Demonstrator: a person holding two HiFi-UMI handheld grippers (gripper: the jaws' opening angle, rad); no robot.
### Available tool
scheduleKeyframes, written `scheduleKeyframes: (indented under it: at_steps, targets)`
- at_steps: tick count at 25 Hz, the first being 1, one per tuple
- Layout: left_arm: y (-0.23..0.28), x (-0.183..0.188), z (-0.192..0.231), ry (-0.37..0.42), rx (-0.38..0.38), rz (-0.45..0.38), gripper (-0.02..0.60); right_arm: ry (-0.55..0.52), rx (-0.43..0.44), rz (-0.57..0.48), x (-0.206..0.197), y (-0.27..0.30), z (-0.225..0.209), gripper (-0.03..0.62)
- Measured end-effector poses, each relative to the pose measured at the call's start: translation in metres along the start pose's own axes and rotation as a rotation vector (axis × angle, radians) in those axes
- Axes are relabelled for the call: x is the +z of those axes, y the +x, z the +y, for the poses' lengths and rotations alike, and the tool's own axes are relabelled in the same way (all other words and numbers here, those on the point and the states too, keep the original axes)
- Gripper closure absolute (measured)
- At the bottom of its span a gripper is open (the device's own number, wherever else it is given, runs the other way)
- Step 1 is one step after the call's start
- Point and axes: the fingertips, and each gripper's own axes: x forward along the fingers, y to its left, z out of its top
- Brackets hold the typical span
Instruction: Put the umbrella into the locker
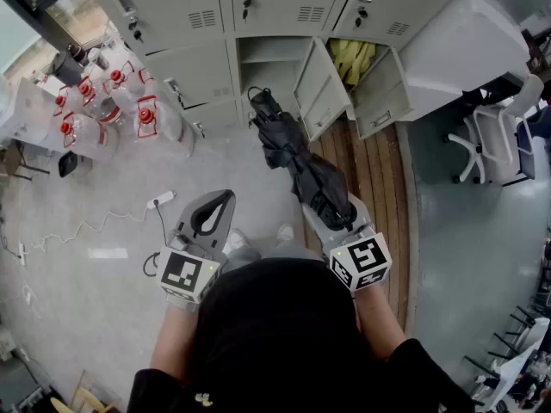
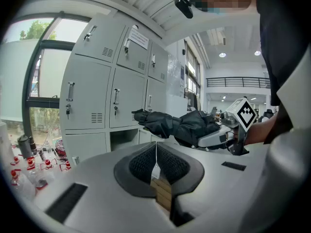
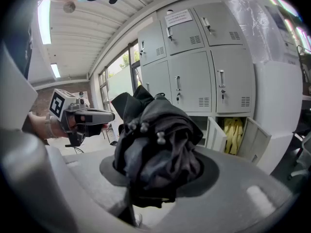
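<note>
A folded black umbrella [image 1: 297, 157] points toward the grey lockers, and my right gripper [image 1: 330, 206] is shut on its near end. In the right gripper view its bunched fabric [image 3: 155, 149] fills the jaws. The umbrella's far tip hangs in front of an open, empty locker compartment [image 1: 267, 60] whose door [image 1: 317, 89] swings to the right. My left gripper [image 1: 213, 215] is held to the left of the umbrella, apart from it, with its pads [image 2: 146, 161] pressed together on nothing. From the left gripper view the umbrella [image 2: 180, 123] and right gripper [image 2: 218, 137] cross in front of the lockers.
A second open locker holds something yellow [image 1: 353, 58]. Several red-capped water bottles [image 1: 112, 101] stand at the left. A white power strip with its cable [image 1: 159, 200] lies on the floor. An office chair [image 1: 491, 140] stands at the right, beside wooden floor planks [image 1: 379, 188].
</note>
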Motion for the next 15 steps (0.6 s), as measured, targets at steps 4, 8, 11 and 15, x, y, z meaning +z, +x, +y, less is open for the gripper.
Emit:
scheduleKeyframes:
  at_steps: [4,8,11,15]
  targets:
    - [-0.013,-0.008,0.012,0.07,-0.023,-0.021,0.571,0.011,-0.009,-0.001,0.002,0.004,0.017,0.384]
    - [-0.029,-0.012,0.025,0.069,-0.031,-0.019,0.571,0.012,-0.028,-0.008,0.007,0.01,0.033,0.384]
    - [-0.041,-0.019,0.035,0.025,-0.04,-0.015,0.571,0.001,-0.05,-0.01,0.009,0.017,0.047,0.384]
    - [-0.049,-0.036,0.048,0.009,-0.072,-0.004,0.571,0.033,-0.068,-0.004,0.008,0.027,0.063,0.384]
